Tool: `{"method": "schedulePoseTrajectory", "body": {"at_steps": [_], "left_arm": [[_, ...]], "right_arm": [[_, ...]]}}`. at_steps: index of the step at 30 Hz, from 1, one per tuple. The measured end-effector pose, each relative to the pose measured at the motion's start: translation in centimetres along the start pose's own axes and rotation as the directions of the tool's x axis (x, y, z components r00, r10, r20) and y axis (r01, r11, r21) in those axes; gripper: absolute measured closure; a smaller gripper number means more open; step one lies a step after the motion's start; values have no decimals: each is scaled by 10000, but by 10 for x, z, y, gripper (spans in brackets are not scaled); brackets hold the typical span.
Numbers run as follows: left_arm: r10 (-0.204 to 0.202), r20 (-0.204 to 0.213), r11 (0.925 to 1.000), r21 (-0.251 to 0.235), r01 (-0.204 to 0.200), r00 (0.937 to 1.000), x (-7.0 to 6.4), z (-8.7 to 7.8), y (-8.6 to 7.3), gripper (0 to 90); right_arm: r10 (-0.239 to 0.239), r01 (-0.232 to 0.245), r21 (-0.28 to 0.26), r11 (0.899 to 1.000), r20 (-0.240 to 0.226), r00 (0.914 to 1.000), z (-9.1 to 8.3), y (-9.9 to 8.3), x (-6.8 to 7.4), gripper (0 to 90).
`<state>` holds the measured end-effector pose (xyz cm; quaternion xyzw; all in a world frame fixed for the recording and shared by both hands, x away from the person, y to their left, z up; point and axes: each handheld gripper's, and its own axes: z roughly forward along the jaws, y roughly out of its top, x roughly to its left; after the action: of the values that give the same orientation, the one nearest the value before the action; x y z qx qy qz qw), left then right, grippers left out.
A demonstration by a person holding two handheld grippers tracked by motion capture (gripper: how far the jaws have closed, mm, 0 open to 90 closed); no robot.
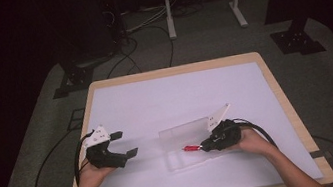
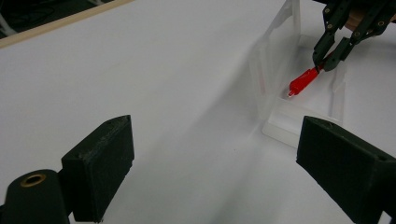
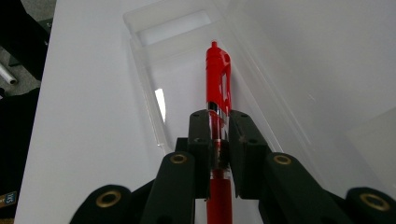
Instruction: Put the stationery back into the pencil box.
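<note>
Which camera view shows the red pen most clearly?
The right gripper view: the red pen is close, clamped between the jaws. The left gripper view shows its clip end from afar; the high view shows a small red mark.

1 red pen [image 3: 218,79] clamped between the right jaws, 1 clear plastic tray [image 3: 154,28] ahead of them, 2 grippers, 1 table [image 1: 171,71]
</note>
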<state>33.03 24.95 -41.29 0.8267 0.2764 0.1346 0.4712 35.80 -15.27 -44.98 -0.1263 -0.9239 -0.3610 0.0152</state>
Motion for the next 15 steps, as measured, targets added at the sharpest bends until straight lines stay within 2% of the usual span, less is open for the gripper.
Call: {"method": "schedulePoseTrajectory", "body": {"at_steps": [15], "left_arm": [[8, -7, 10000, -53, -8, 10000, 0, -1, 0, 107]], "right_arm": [[93, -93, 157, 9998, 4, 10000, 6, -4, -2, 788]]}}
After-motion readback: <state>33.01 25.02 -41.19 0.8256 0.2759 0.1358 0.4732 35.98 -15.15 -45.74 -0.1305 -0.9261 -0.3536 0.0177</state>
